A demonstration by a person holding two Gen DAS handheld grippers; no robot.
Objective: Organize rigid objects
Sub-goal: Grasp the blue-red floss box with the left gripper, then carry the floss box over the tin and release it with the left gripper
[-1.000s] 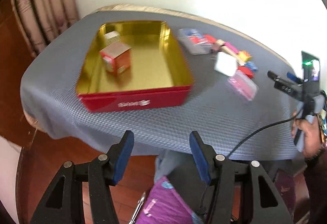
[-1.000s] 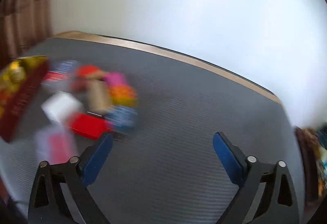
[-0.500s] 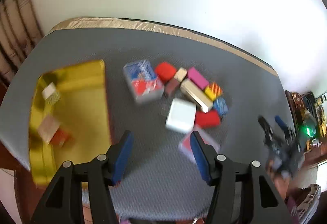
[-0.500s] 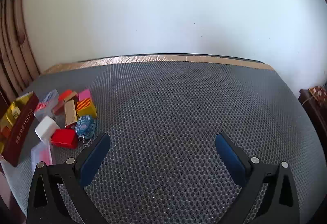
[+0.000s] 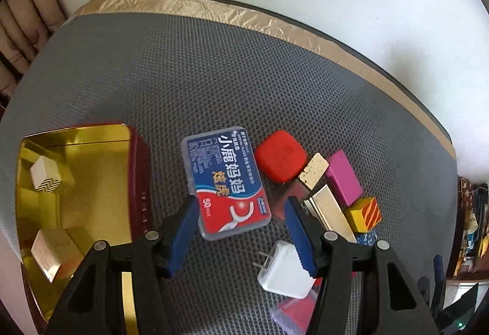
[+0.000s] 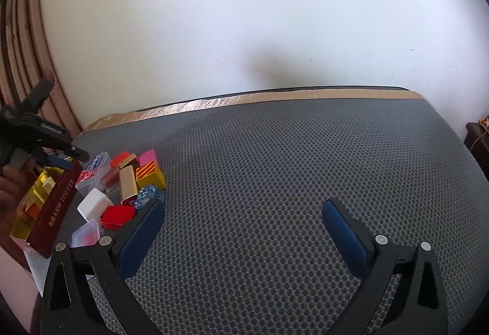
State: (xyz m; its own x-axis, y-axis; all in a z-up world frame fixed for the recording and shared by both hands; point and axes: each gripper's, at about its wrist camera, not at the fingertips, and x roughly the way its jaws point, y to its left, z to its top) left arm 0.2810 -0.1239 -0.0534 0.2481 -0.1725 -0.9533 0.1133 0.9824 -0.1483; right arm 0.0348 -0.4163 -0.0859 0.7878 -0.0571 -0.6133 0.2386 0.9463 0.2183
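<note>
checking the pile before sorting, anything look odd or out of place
Nothing damaged or spilled. The white charger plug lies on its side, prongs pointing toward the tin, partly atop a clear case. The rest sit loosely jumbled on the mat.

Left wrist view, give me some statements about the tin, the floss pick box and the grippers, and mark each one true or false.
1. The red tin holds two small boxes. True.
2. The floss pick box lies inside the tin. False: it lies on the grey mat, beside the tin.
3. The left gripper is open, gripping nothing. True.
4. The white charger plug rests on the floss pick box. False: it lies apart, on the mat.
5. The right gripper holds a block. False: it is open and empty.
</note>
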